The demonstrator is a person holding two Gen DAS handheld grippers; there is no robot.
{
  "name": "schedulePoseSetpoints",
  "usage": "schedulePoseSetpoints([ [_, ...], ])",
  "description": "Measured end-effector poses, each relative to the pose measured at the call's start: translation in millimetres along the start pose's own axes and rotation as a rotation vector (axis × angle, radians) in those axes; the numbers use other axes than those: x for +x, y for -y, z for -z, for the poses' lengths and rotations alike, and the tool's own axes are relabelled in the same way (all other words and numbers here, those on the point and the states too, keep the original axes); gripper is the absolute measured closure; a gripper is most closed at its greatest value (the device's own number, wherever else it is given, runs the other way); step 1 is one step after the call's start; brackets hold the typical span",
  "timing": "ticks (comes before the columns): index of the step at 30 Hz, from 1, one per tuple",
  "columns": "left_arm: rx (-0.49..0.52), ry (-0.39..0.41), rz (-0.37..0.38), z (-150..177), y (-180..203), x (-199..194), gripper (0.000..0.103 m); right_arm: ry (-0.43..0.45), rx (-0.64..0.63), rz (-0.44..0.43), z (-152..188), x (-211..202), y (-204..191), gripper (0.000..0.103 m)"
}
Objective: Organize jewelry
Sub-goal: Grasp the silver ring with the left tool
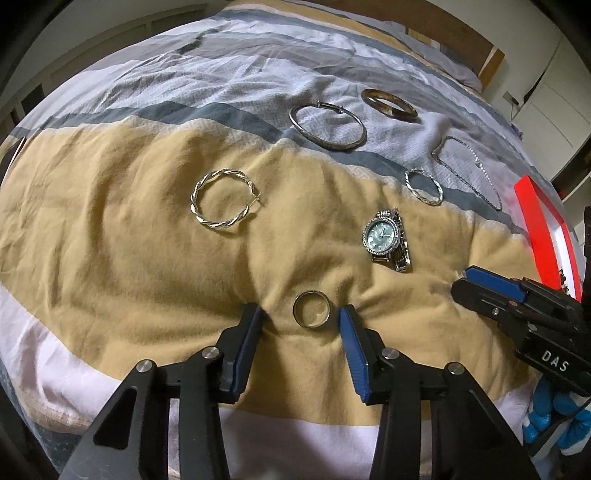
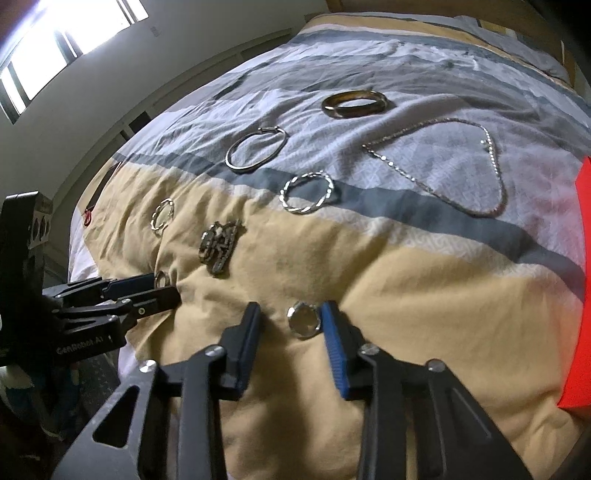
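Jewelry lies spread on a striped bedspread. My left gripper [image 1: 300,314] is open, its jaws on either side of a plain silver ring [image 1: 312,308]. My right gripper [image 2: 290,319] is open around a faceted silver ring [image 2: 303,319], which lies close to the right jaw. Further off lie a silver watch [image 1: 388,236], a twisted hoop [image 1: 222,200], a smaller twisted hoop [image 1: 424,186], a thin silver bangle [image 1: 328,126], a brown bangle [image 1: 388,103] and a silver chain [image 1: 469,170]. The right gripper also shows in the left wrist view [image 1: 461,280].
A red and white box [image 1: 543,229] sits at the bed's right edge; it also shows in the right wrist view [image 2: 580,280]. The bed's wooden headboard [image 1: 443,22] is at the far end. A window [image 2: 55,44] is at the upper left.
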State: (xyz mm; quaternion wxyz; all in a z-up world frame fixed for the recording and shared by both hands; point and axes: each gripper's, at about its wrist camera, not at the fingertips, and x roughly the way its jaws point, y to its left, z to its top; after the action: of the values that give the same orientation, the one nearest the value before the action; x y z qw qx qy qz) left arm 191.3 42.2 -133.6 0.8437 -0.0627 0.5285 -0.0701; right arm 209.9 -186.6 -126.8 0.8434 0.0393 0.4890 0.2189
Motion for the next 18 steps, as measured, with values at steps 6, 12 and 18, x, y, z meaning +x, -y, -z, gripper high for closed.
schedulePoseSetpoints([
  [6,0.022,0.008,-0.002,0.7,4.2,-1.5,0.077,-0.003,-0.005,0.008,0.9,-1.3,2.9,0.086],
  [12,0.026,0.032,0.008,4.0,5.0,-8.3,0.084,0.014,-0.015,0.011,7.5,-19.1,-6.7,0.086],
  [18,0.031,0.064,0.017,12.6,7.0,-22.5,0.084,0.042,-0.020,0.019,18.0,-48.1,-18.7,0.086],
])
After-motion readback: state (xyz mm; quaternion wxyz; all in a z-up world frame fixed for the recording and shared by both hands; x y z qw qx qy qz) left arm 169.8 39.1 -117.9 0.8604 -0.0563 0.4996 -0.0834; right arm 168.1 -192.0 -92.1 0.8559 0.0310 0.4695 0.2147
